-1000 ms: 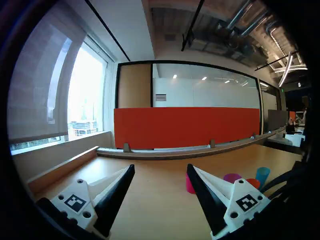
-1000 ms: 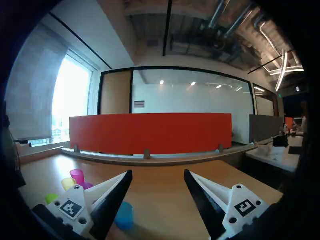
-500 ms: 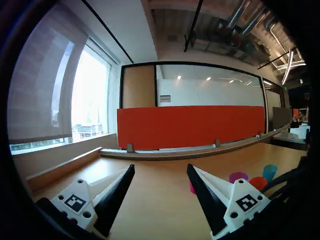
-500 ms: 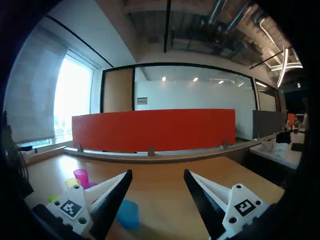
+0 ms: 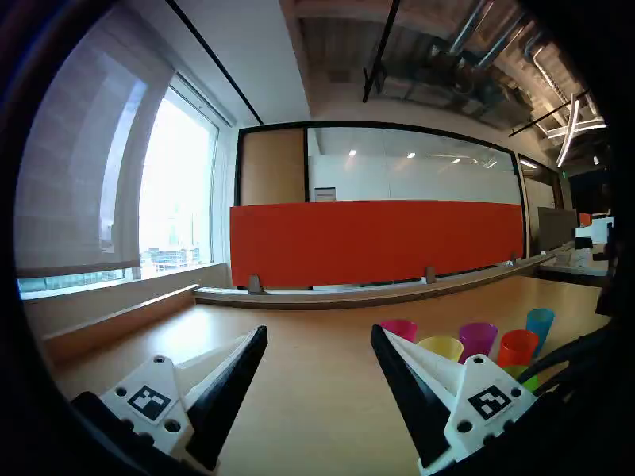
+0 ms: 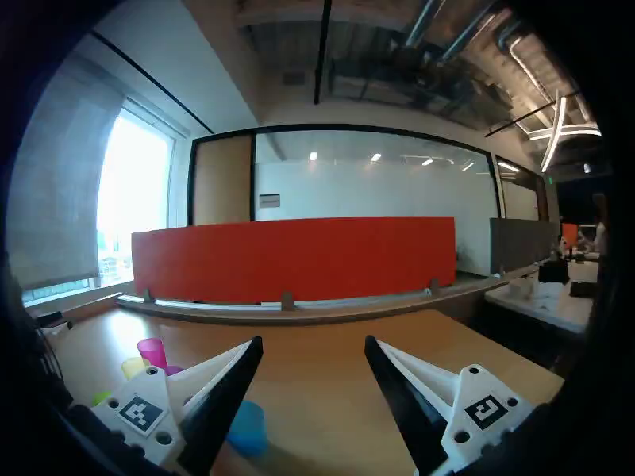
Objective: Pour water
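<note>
Left hand-held gripper [image 5: 317, 332] spread wide, nothing between its two white-and-black fingers, aimed across the pale wooden worktop [image 5: 317, 404] toward the long orange-red divider panel [image 5: 373, 242] at the far edge.

In the left gripper view, on the near side of that panel and before its right half: a cluster of small plastic cups. All upright on the worktop, long axes vertical, open mouths up:
- magenta cup [image 5: 399, 328]
- yellow cup [image 5: 441, 347]
- purple cup [image 5: 478, 337]
- orange cup [image 5: 517, 347]
- blue cup [image 5: 540, 323]

Bases of the magenta and yellow cups cut off by the gripper's right finger. Just a sliver of a green cup [image 5: 524, 373] below the orange cup, mostly hidden. Contents impossible to make out from this low angle.

Right hand-held gripper [image 6: 313, 341] likewise splayed and empty, facing the same panel.

In the right gripper view, cups again on the panel's near side, before its left end. Magenta and yellow upright side by side, purple rim barely peeking past the left finger, green low and blurred. Blue cup farthest from the panel, its upper part covered by that finger.
</note>
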Tool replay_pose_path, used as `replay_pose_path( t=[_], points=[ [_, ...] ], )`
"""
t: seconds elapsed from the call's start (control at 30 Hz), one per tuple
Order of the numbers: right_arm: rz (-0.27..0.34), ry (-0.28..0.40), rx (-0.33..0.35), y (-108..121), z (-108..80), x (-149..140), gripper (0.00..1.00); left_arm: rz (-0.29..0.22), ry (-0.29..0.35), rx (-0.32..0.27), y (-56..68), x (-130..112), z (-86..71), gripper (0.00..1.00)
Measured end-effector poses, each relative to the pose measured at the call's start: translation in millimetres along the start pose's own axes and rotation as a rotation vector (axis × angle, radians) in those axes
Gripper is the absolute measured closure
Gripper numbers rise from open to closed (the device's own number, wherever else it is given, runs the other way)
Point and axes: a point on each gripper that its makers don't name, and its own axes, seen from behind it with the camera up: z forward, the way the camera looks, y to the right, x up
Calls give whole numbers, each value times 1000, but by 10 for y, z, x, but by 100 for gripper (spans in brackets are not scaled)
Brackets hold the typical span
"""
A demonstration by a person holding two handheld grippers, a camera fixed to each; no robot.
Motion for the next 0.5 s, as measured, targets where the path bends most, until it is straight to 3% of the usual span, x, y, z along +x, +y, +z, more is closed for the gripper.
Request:
replay_pose_path(
  t=[0.5],
  points=[
    [-12,2,-11,6,-12,58,0,-30,-18,0,-55,-229,8,3]
  ],
)
